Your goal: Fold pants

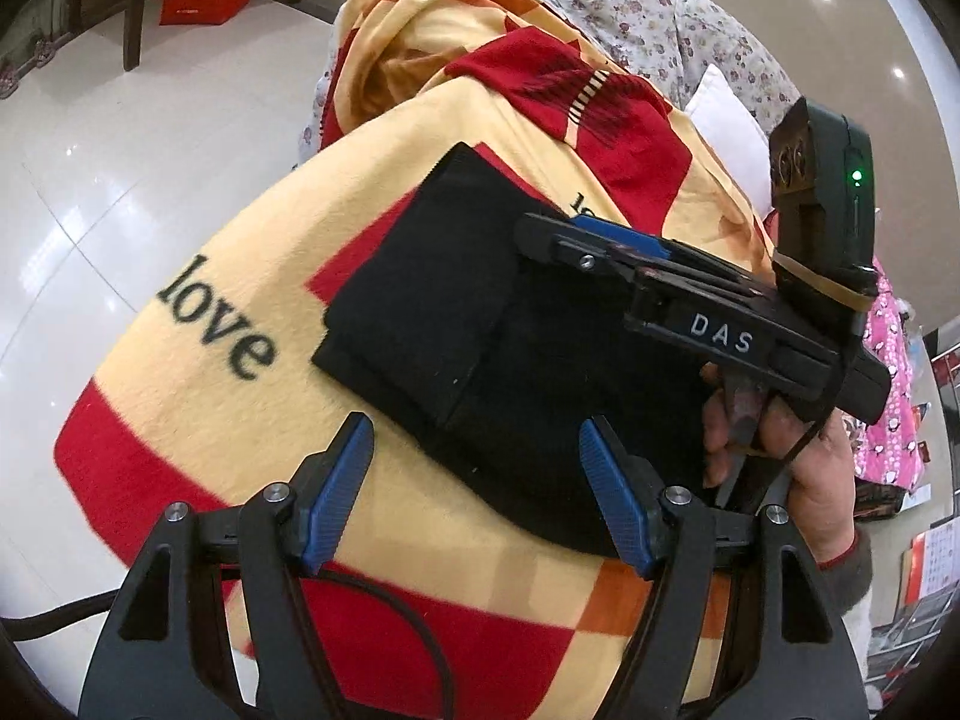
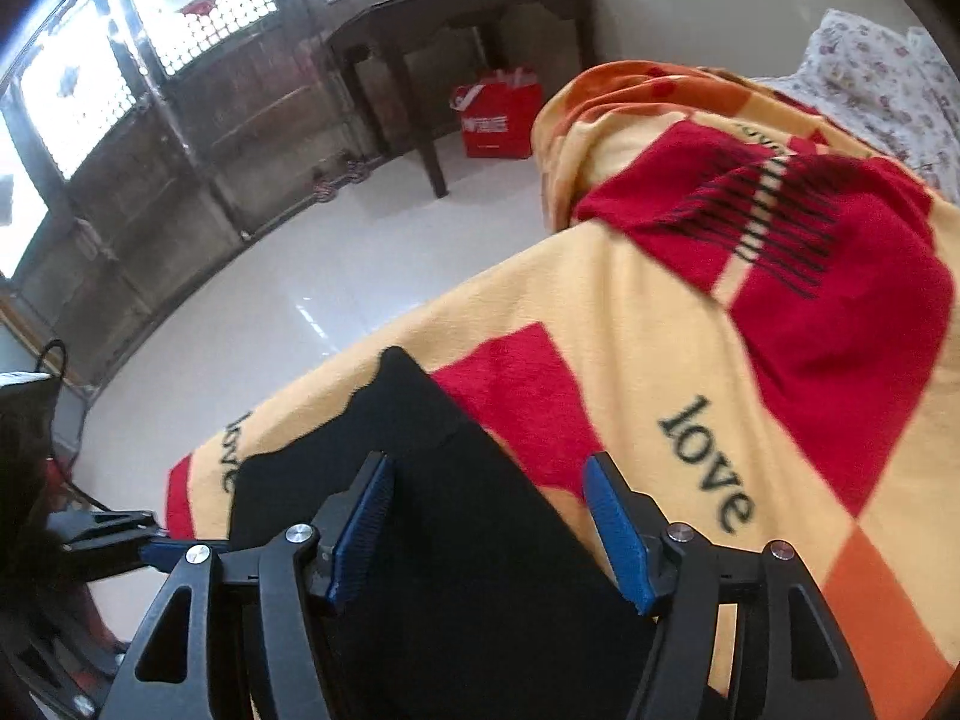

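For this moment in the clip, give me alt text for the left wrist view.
Folded black pants lie on a yellow and red blanket printed "love". The left gripper hangs open above them. The right gripper, in a hand, reaches over the pants from the right.

Bed spread with yellow-red "love" blanket, folded black pants lying flat on it

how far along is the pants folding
Nearly done, it seems. The black pants lie in a compact layered rectangle on the love-print blanket. Nothing is in hand: the left tongs and right tongs stand open above the cloth. At most a final tidy or moving the stack remains.
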`<state>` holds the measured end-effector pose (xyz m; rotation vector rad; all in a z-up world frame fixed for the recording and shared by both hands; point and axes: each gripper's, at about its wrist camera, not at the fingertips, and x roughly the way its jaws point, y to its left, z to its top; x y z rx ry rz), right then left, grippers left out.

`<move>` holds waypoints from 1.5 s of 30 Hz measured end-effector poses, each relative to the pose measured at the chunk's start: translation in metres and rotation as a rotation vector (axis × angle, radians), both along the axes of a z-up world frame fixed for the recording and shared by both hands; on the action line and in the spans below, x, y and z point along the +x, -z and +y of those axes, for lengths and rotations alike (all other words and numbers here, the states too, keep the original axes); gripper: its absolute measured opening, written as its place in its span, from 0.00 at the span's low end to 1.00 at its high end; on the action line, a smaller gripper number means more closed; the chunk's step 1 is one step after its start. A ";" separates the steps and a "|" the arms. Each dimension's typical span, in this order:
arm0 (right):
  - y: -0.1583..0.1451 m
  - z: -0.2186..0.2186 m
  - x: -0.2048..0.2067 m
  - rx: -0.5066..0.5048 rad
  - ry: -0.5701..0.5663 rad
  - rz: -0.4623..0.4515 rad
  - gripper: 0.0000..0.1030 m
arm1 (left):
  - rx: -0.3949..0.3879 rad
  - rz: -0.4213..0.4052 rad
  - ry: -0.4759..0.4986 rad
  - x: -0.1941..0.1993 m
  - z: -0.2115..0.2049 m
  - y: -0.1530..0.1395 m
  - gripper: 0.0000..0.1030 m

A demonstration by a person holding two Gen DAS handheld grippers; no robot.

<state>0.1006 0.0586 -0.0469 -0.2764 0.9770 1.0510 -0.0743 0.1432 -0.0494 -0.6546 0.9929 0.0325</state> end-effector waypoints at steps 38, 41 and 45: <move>-0.075 -0.356 -0.115 0.233 0.788 -0.075 0.58 | 0.204 -0.290 0.825 -0.004 -0.248 -0.060 0.25; -0.073 -0.355 -0.115 0.291 0.768 -0.027 0.63 | 0.228 -0.350 0.829 -0.018 -0.232 -0.083 0.35; -0.051 -0.334 -0.111 0.222 0.734 0.035 0.64 | 0.309 -0.373 0.743 -0.011 -0.215 -0.088 0.43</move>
